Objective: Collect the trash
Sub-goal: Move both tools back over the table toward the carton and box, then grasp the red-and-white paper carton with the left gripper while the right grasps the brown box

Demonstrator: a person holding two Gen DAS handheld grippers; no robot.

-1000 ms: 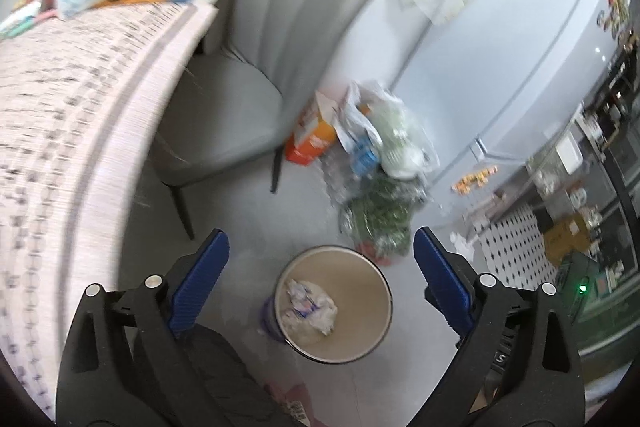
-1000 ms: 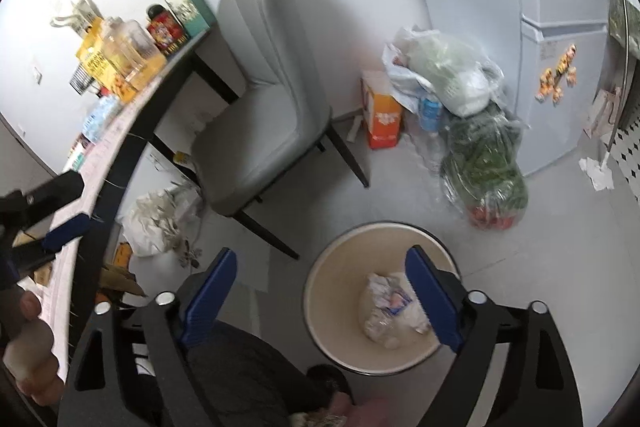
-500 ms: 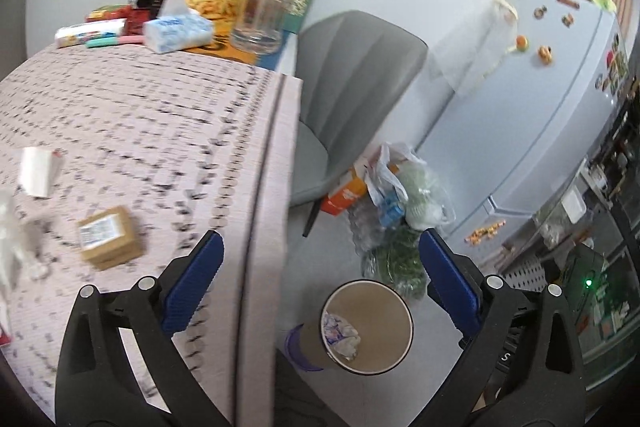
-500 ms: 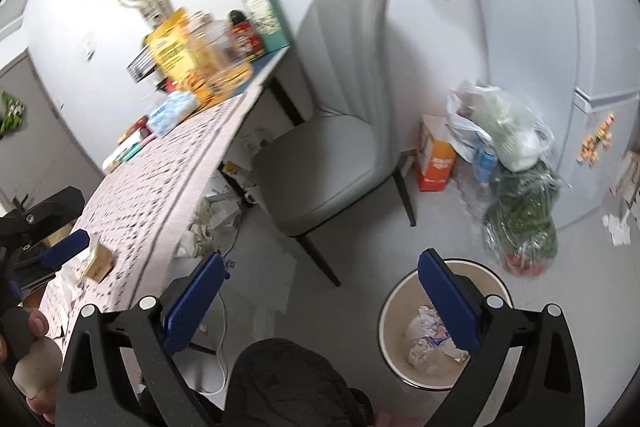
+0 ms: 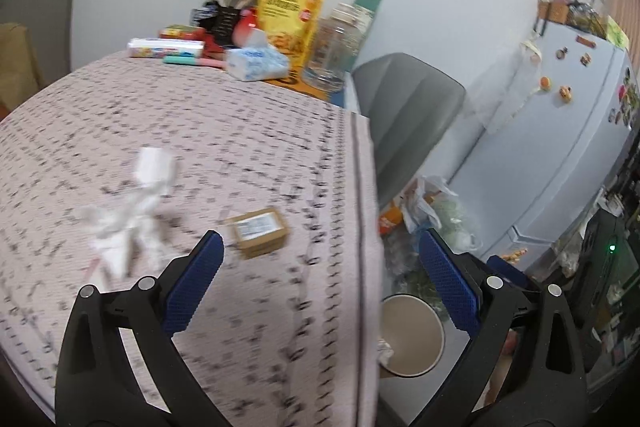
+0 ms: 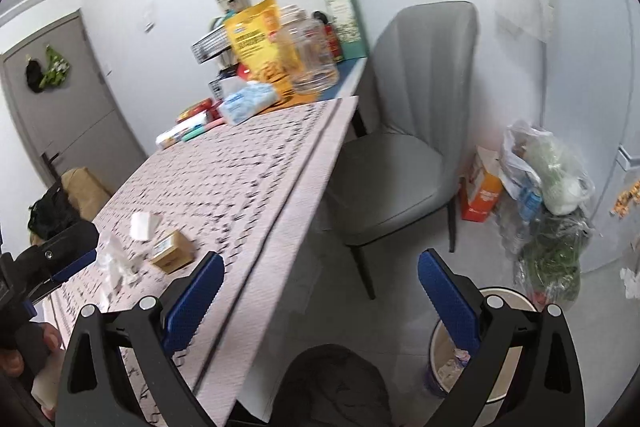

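Both grippers, left (image 5: 320, 281) and right (image 6: 320, 287), are held wide and empty. Remaining trash is being approached: box (image 5: 260, 231) and tissues (image 5: 124, 223) must be gripped, then binned (image 5: 412, 335).

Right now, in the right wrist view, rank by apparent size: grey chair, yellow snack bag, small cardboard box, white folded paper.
1. grey chair
2. yellow snack bag
3. small cardboard box
4. white folded paper, close to the box in size; blur makes that order unsure.

L+R grippers (image 5: 320, 283) (image 6: 320, 291) | swung bin (image 5: 412, 335) → table (image 5: 240, 131) | R fingers wider
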